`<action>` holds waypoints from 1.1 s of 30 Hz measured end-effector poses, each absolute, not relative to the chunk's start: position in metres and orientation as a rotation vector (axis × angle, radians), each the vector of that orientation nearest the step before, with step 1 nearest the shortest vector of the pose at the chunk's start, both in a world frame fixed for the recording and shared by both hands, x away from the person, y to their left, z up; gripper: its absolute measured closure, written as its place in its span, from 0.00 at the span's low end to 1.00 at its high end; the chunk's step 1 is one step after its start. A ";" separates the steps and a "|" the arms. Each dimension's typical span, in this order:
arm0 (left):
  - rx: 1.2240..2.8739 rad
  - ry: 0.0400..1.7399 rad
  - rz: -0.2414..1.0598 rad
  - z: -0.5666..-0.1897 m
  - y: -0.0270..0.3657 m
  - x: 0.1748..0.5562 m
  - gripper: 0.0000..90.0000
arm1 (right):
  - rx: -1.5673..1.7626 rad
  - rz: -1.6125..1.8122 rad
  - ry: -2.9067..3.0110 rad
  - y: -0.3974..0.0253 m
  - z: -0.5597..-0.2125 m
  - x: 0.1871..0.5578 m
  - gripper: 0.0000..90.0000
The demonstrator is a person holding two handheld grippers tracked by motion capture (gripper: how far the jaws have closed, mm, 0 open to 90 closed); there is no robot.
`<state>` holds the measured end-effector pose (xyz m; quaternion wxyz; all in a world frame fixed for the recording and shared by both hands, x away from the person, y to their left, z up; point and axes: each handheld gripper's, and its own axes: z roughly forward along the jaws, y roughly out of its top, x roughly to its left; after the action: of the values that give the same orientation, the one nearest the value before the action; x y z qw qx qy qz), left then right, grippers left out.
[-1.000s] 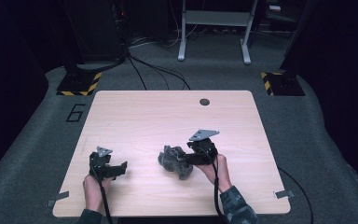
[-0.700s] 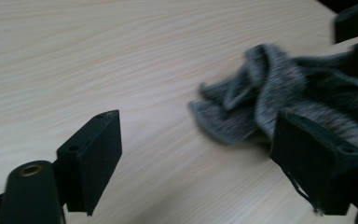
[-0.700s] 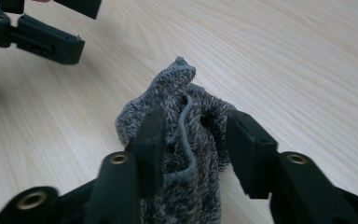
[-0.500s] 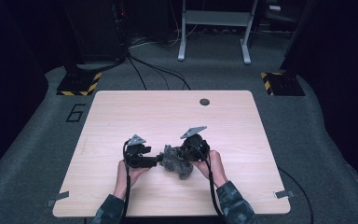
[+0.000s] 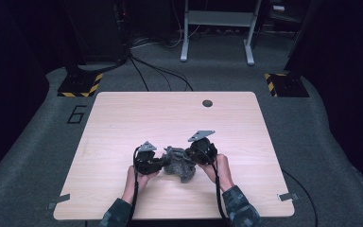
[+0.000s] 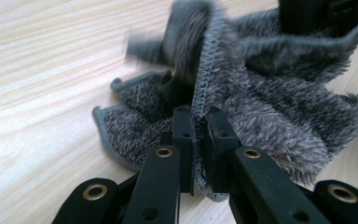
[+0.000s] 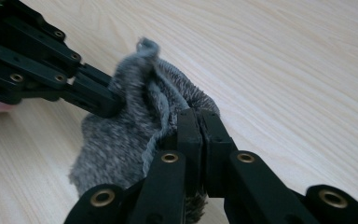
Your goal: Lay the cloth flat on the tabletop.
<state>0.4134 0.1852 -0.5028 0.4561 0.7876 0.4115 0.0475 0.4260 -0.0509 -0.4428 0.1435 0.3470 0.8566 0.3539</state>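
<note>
Grey fleece cloth lies bunched near the table's front edge. Its stitched hem is pinched by the left gripper; another fold is clamped by the right gripper (both closed). Spreading seemingly not yet begun.

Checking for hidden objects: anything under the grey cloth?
Around the grey cloth only bare wooden table shows. Left gripper and right gripper are each shut on one of its edges. It lies bunched, so what its folds cover cannot be seen.
</note>
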 end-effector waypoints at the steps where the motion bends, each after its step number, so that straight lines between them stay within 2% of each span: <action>1: 1.945 1.020 0.121 -0.503 0.187 0.413 0.93 | 0.996 1.018 2.464 -0.053 -0.442 0.426 0.98; 10: 1.945 1.055 0.095 -0.512 0.205 0.403 0.93 | 1.041 0.990 2.411 -0.079 -0.444 0.418 0.98; 13: 1.960 1.045 0.075 -0.515 0.209 0.400 0.91 | 1.065 0.977 2.423 -0.087 -0.451 0.417 0.97; 14: 1.963 1.038 0.075 -0.515 0.210 0.400 0.86 | 1.069 0.972 2.439 -0.088 -0.453 0.416 0.96; 15: 1.960 1.042 0.066 -0.514 0.211 0.400 0.77 | 1.067 0.966 2.448 -0.090 -0.455 0.416 0.92; 16: 1.962 1.047 0.078 -0.513 0.212 0.400 0.65 | 1.073 0.958 2.457 -0.090 -0.456 0.416 0.86; 19: 1.944 1.048 0.095 -0.504 0.213 0.402 0.45 | 1.058 0.991 2.478 -0.096 -0.454 0.419 0.73; 21: 1.934 1.026 0.104 -0.498 0.212 0.403 0.40 | 1.061 1.026 2.486 -0.099 -0.449 0.422 0.65; 26: 1.955 0.964 0.182 -0.477 0.196 0.407 0.34 | 1.084 1.052 2.440 -0.103 -0.441 0.434 0.60; 28: 1.962 0.951 0.198 -0.475 0.189 0.411 0.34 | 1.112 1.057 2.421 -0.106 -0.443 0.441 0.59; 29: 1.974 0.946 0.219 -0.474 0.184 0.414 0.38 | 1.119 1.060 2.411 -0.107 -0.445 0.445 0.59; 30: 1.973 0.953 0.222 -0.475 0.181 0.414 0.48 | 1.140 1.068 2.405 -0.109 -0.448 0.449 0.59; 31: 1.975 0.938 0.213 -0.478 0.177 0.415 0.64 | 1.153 1.073 2.402 -0.110 -0.449 0.451 0.61; 33: 1.977 0.945 0.226 -0.482 0.176 0.414 0.82 | 1.184 1.083 2.397 -0.111 -0.453 0.455 0.63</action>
<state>0.4141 0.1760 -0.4823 0.4525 0.8003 0.3825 0.0917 0.4554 -0.1112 -0.4529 0.1283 0.4071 0.8241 0.3724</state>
